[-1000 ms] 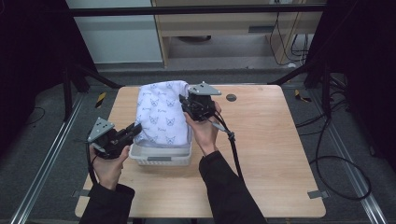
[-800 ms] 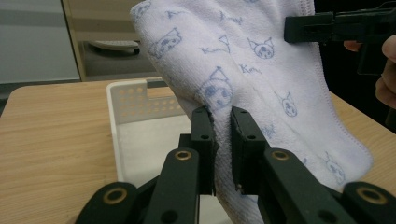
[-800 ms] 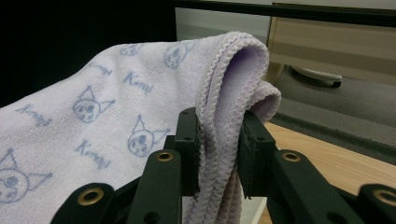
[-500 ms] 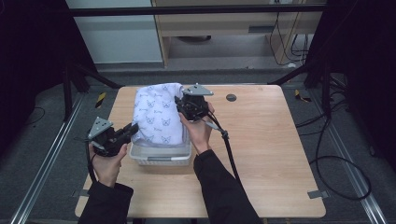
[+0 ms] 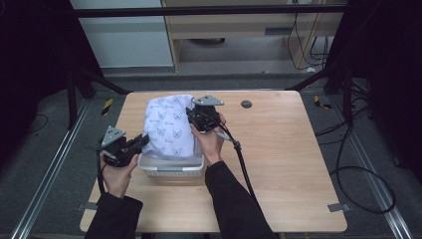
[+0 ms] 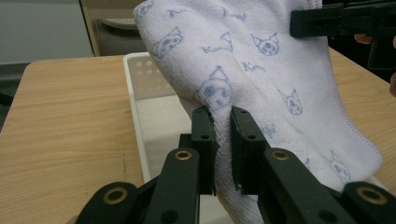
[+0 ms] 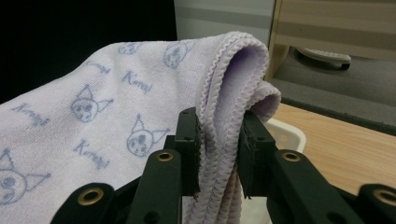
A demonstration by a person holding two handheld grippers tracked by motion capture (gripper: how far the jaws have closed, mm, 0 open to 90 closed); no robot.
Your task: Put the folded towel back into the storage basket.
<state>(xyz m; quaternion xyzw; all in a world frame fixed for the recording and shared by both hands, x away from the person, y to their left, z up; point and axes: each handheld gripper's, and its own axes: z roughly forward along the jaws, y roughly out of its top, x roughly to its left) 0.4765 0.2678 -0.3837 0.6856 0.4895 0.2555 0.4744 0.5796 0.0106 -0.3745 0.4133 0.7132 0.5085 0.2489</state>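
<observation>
A white towel [image 5: 169,127] printed with small blue cat faces hangs stretched between my two grippers above a white plastic basket [image 5: 171,169]. My left gripper [image 5: 144,141] is shut on the towel's near left edge; in the left gripper view its jaws pinch a fold of the towel [image 6: 261,79] at the left gripper [image 6: 223,116]. My right gripper [image 5: 191,113] is shut on the far right edge; in the right gripper view the doubled hem of the towel [image 7: 116,116] sits between the jaws at the right gripper [image 7: 219,126]. The towel's lower end droops into the basket [image 6: 140,121].
The basket stands on a light wooden table [image 5: 278,149]. A small dark round disc [image 5: 246,104] lies at the table's far side. Black frame legs and cables [image 5: 358,164] surround the table on the floor.
Both grippers have come down a little with the towel, lowering it toward the basket. The right gripper has shifted slightly left and away; both grips are unchanged.
</observation>
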